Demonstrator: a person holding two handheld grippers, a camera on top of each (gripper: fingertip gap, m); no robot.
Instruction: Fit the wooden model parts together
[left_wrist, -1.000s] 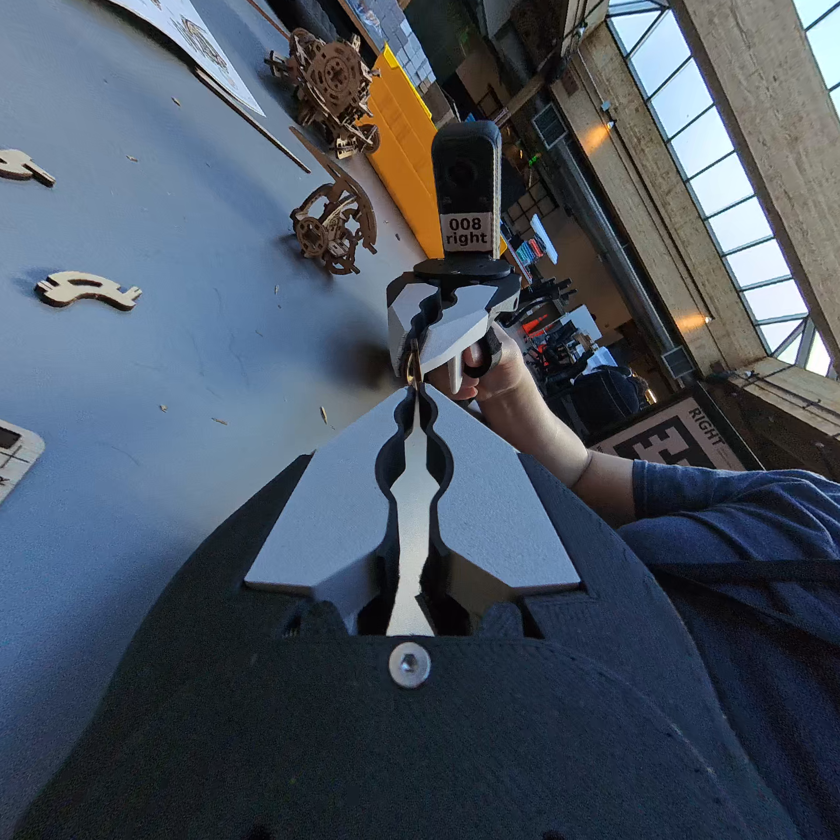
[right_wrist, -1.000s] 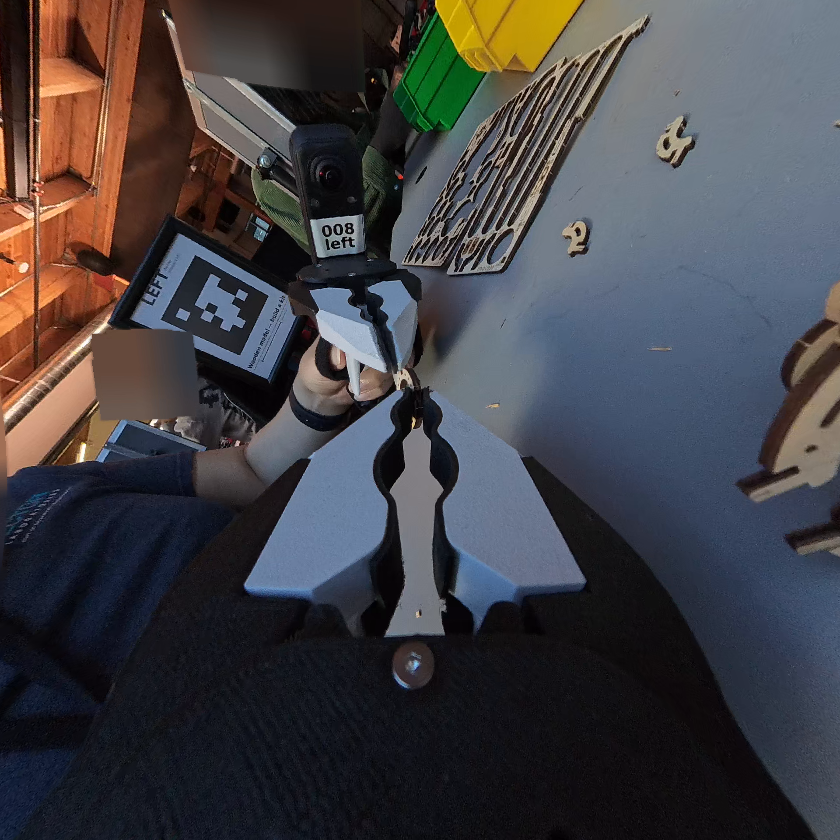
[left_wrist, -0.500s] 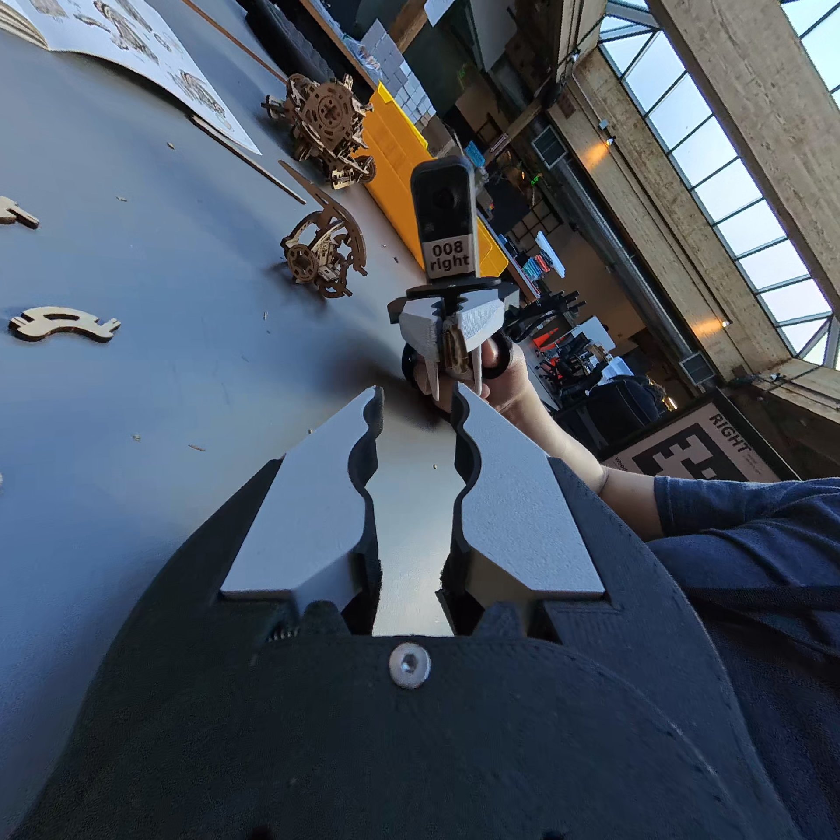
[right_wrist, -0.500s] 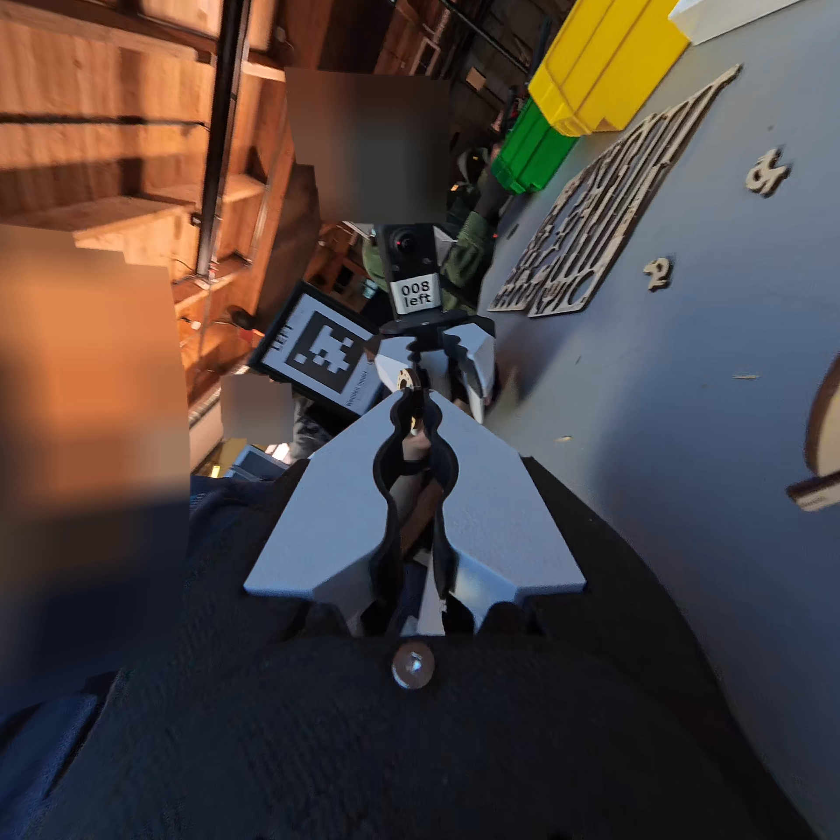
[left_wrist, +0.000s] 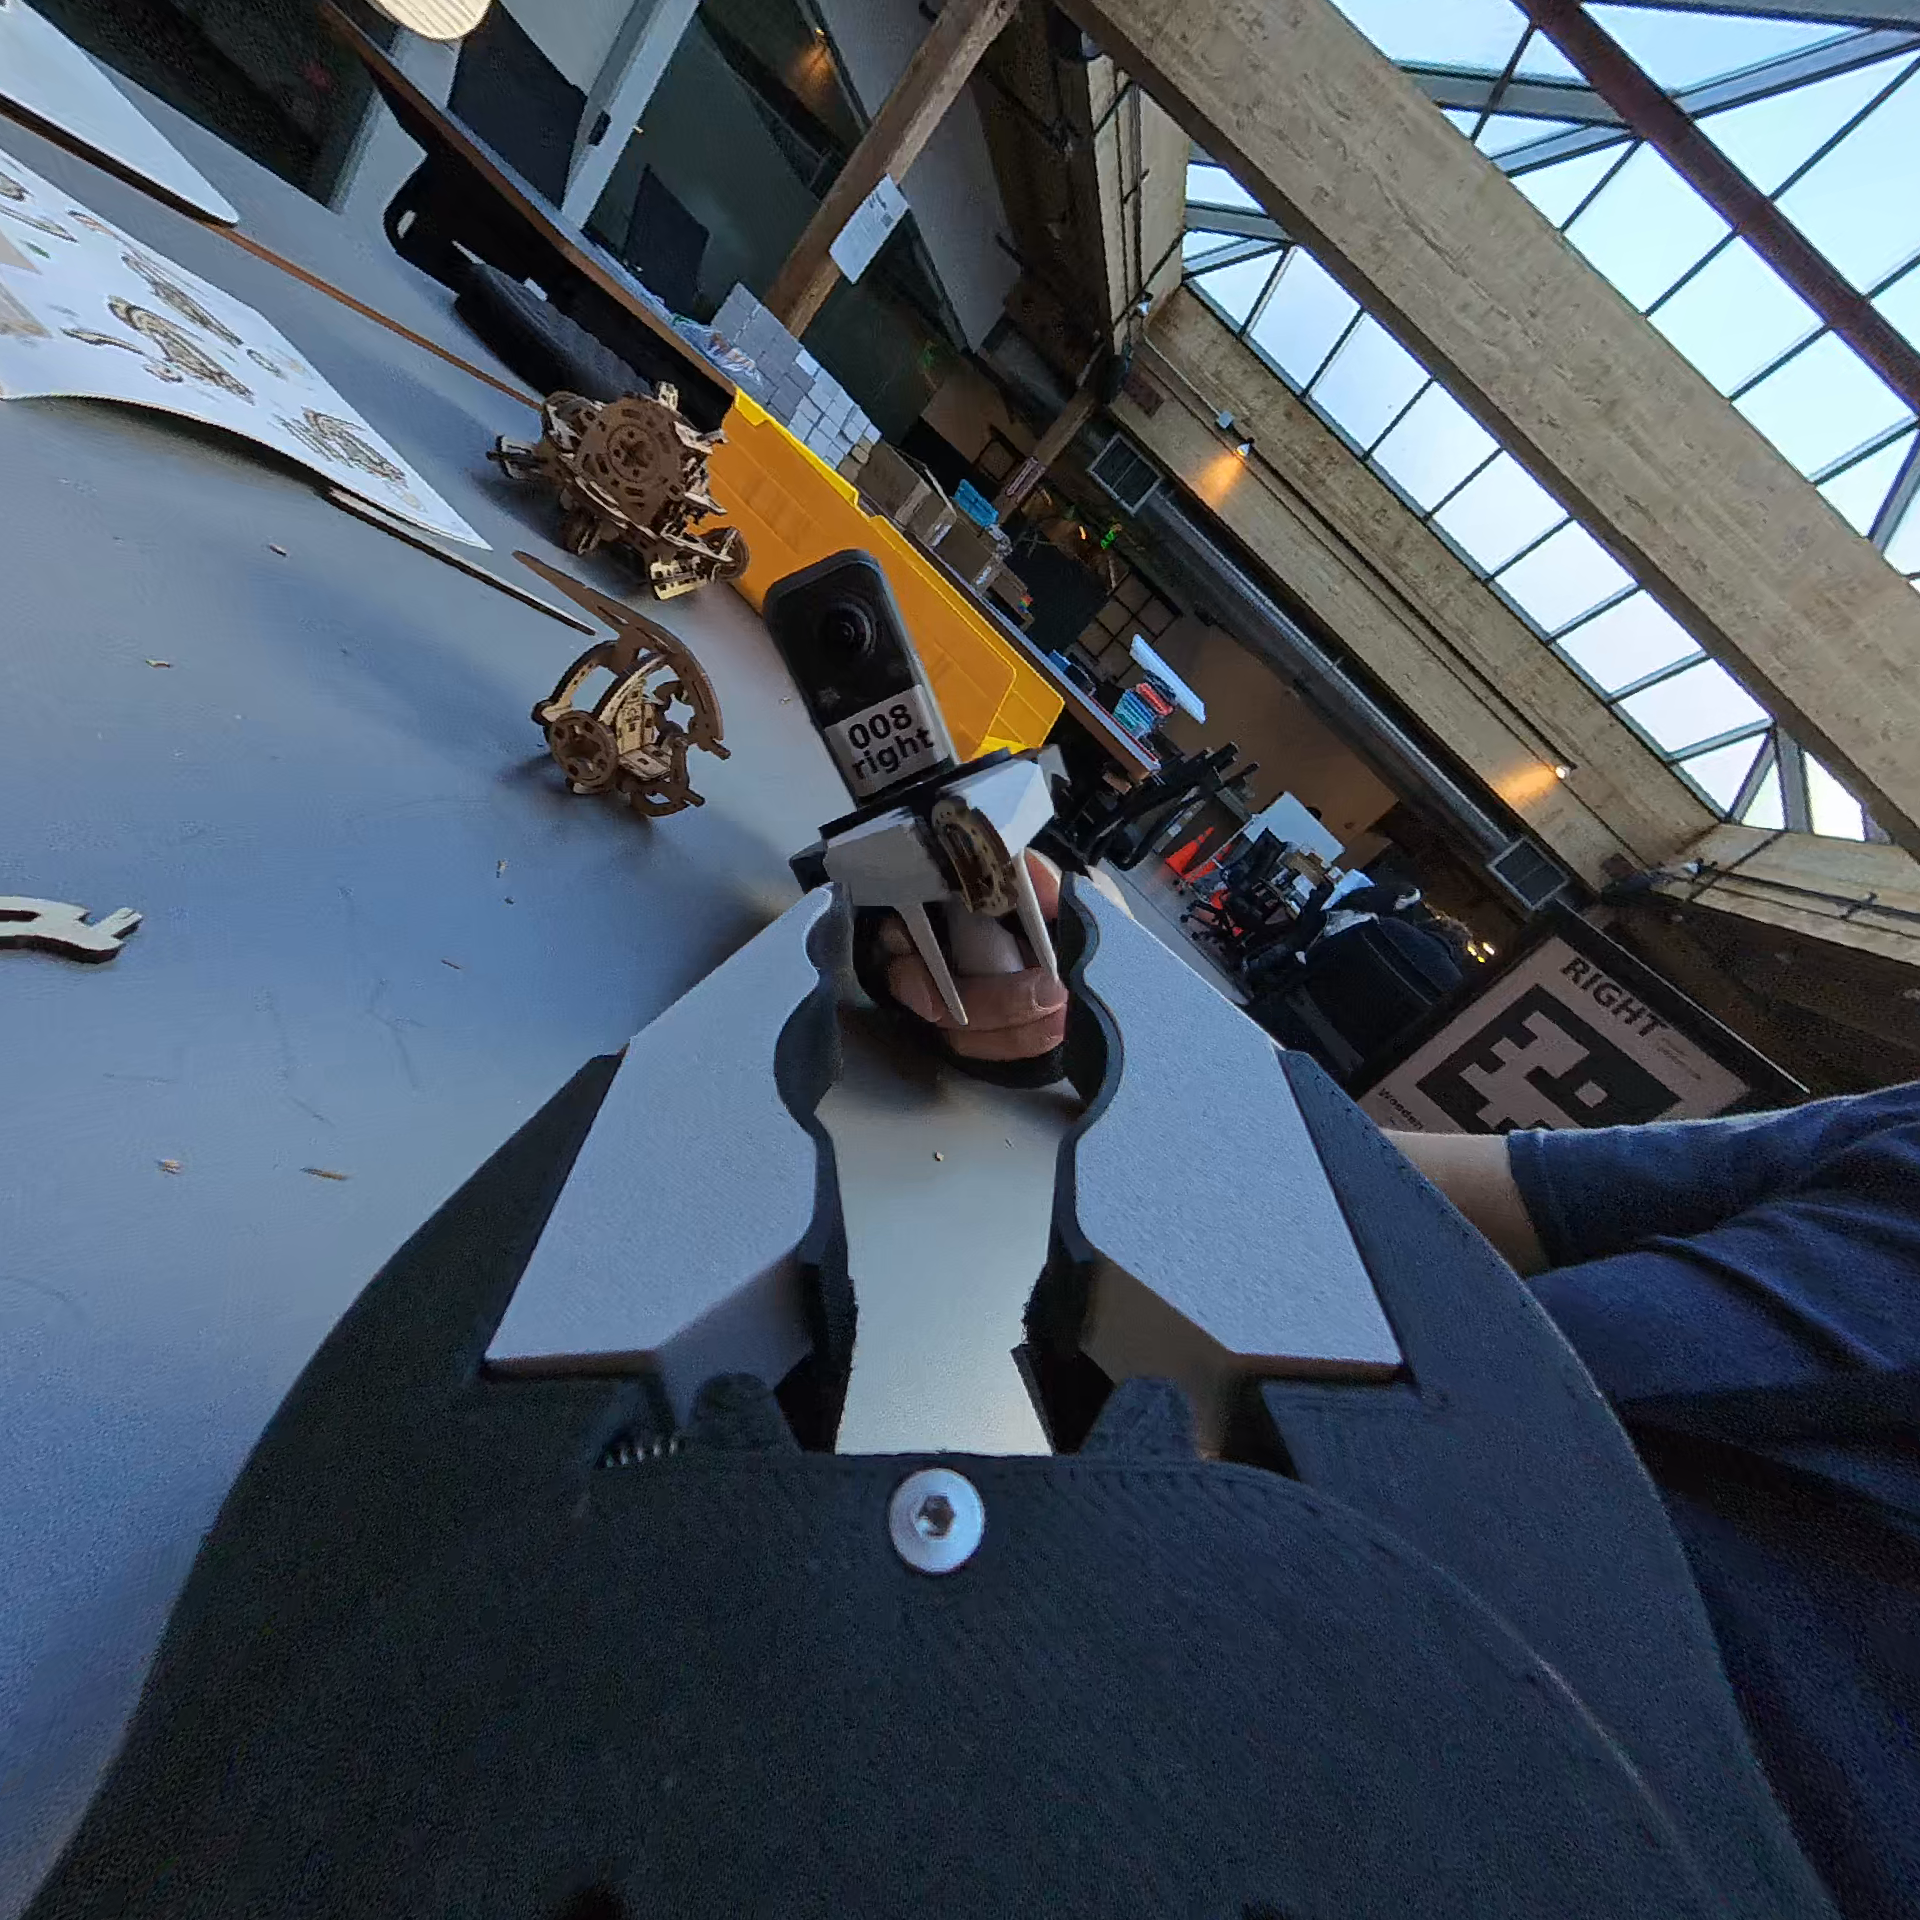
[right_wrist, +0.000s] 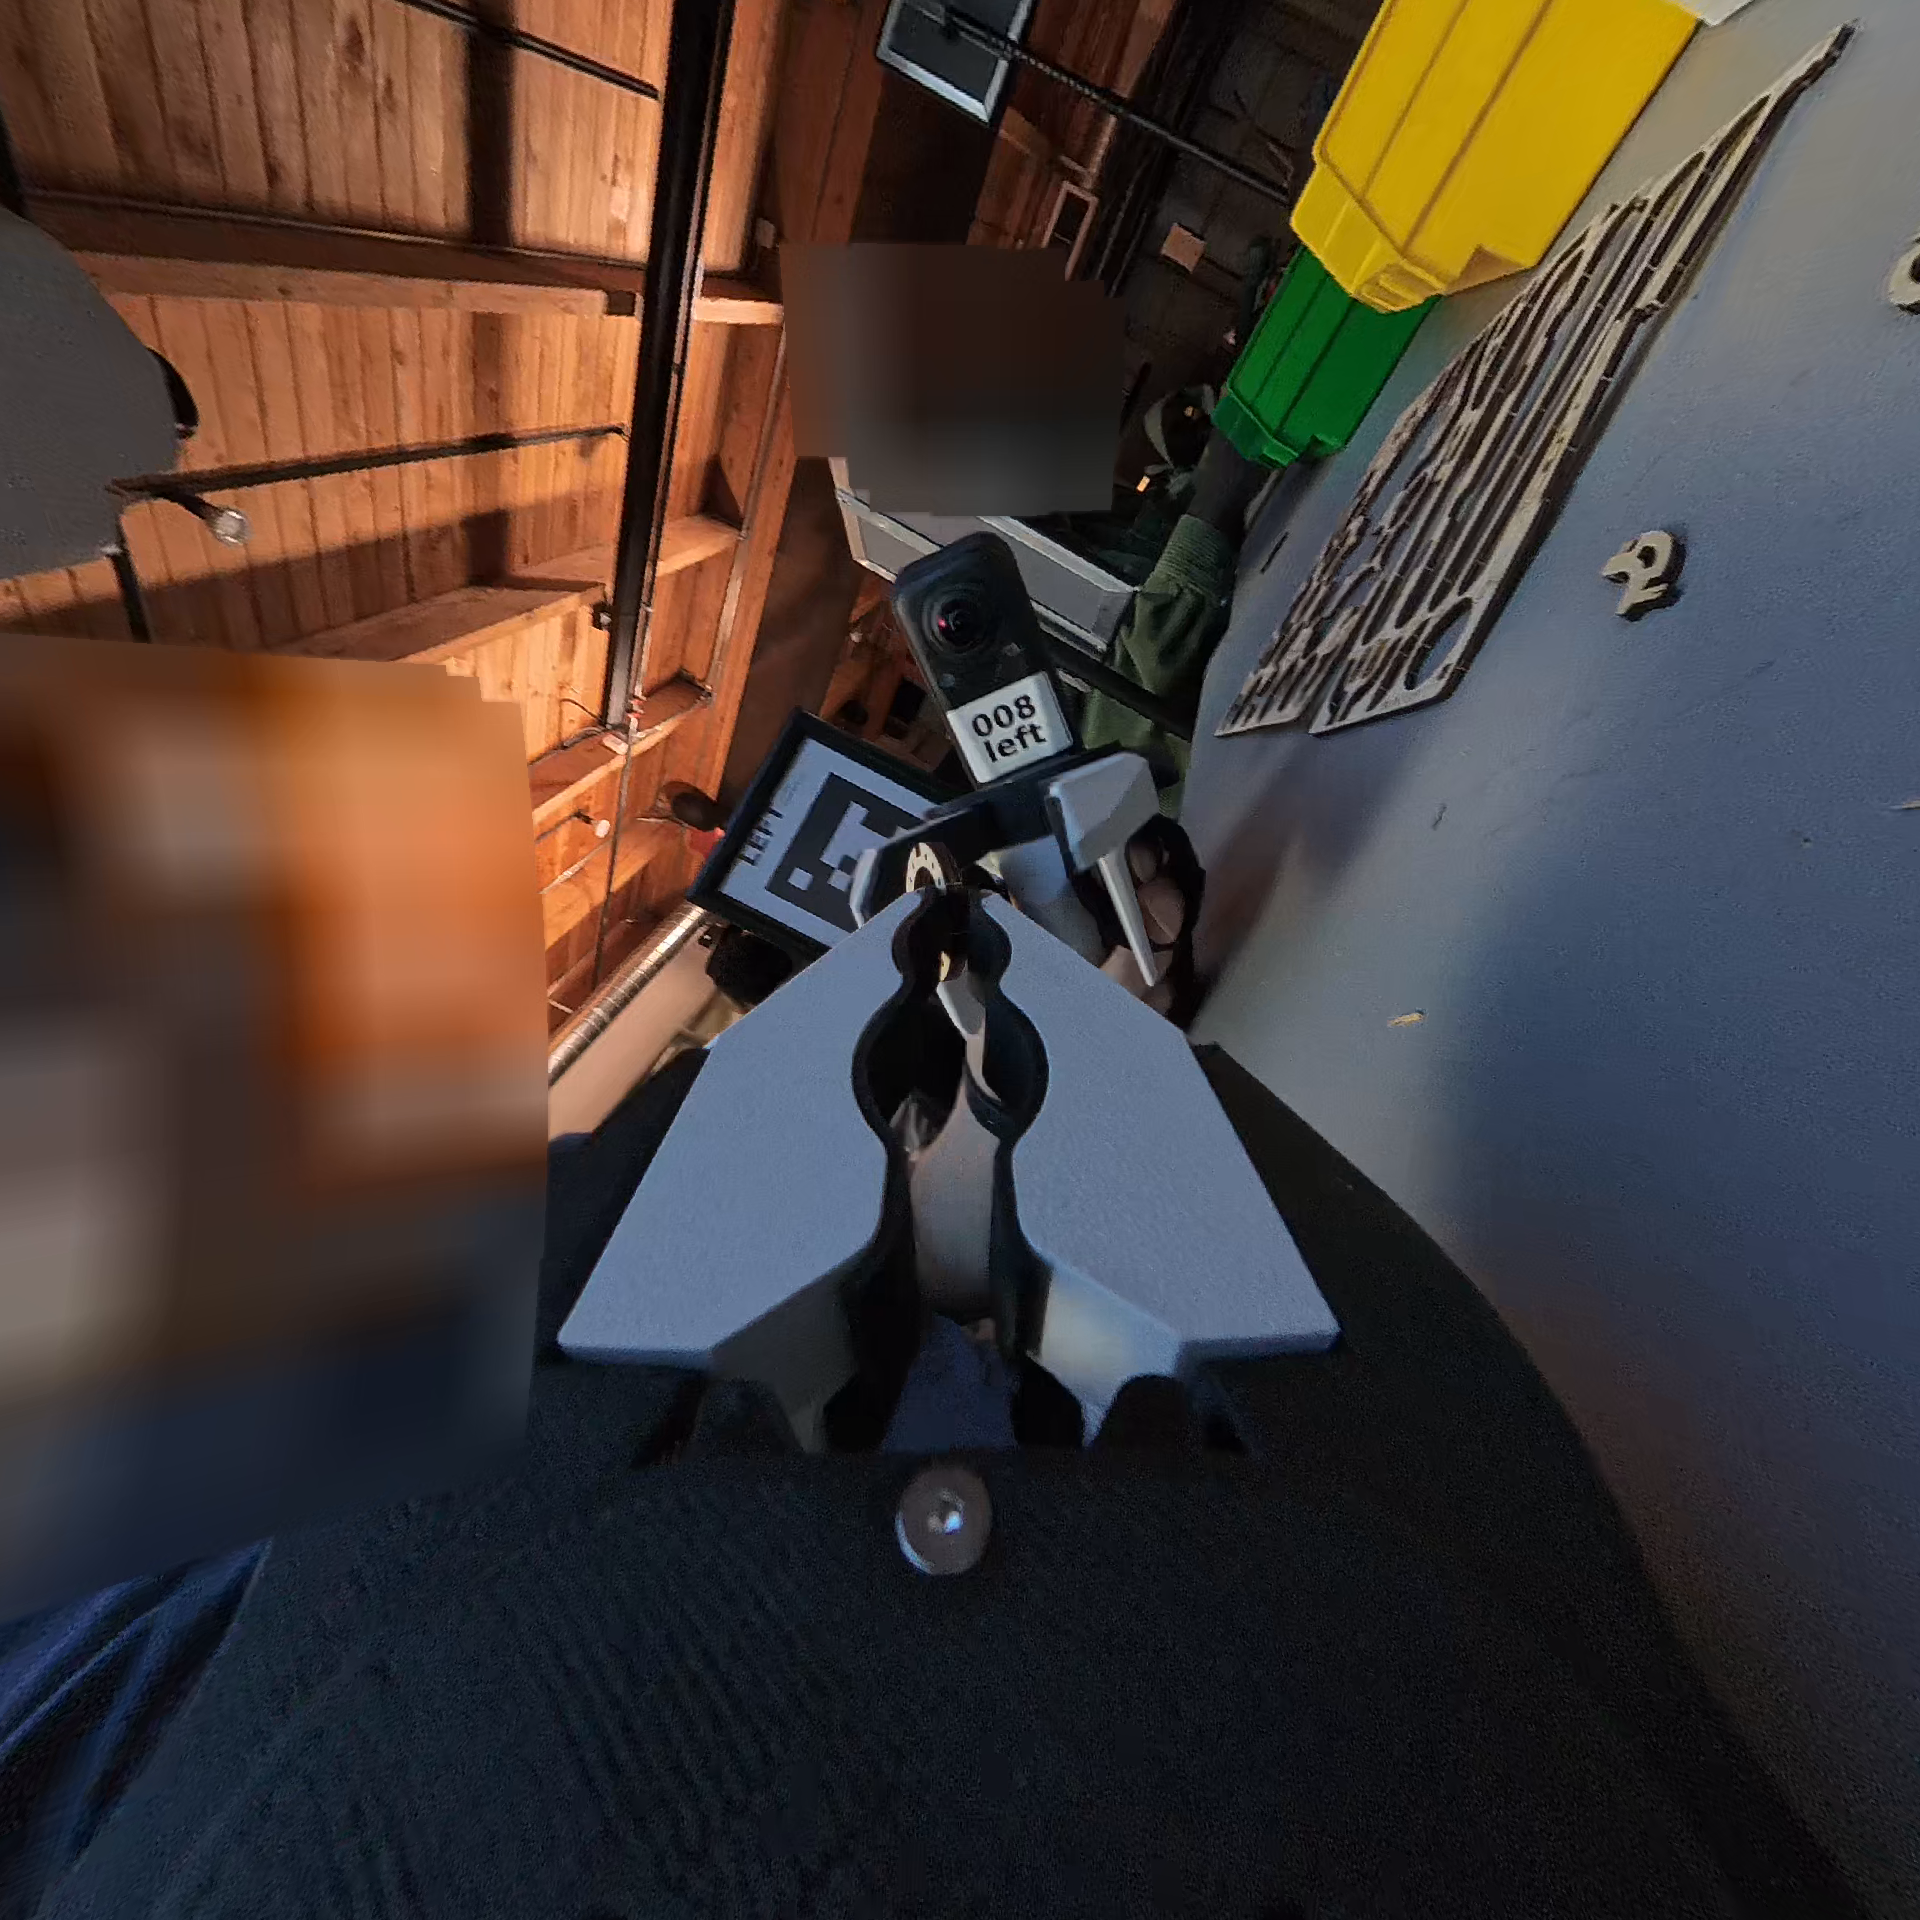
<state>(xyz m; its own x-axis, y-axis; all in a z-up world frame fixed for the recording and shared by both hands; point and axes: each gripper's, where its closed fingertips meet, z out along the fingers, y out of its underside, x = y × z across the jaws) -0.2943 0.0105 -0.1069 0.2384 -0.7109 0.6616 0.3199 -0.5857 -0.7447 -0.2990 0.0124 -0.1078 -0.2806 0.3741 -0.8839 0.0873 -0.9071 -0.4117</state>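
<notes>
A small round wooden gear (left_wrist: 975, 860) is pinched between the tips of my right gripper (left_wrist: 951, 844), which a hand holds just above the grey table (left_wrist: 312, 1039). In the right wrist view my right gripper (right_wrist: 945, 914) is shut on that gear (right_wrist: 928, 868), which sticks out past its tips. My left gripper (left_wrist: 951, 914) is open and empty, its jaws wide apart just short of the right gripper. It also shows in the right wrist view (right_wrist: 997, 862), open, directly beyond the gear.
Two partly built wooden assemblies (left_wrist: 634, 727) (left_wrist: 629, 488) stand on the table, with a yellow bin (left_wrist: 862, 582) behind, a printed sheet (left_wrist: 156, 332) and a loose part (left_wrist: 62, 930). The right wrist view shows a cut-out wooden sheet (right_wrist: 1455, 499), yellow (right_wrist: 1475, 135) and green bins (right_wrist: 1320, 364). My left and right fingertips are right by each other.
My left gripper, shut at the gear with the right one a second ago, has opened wide and let go. My right gripper keeps the gear and has tilted.
</notes>
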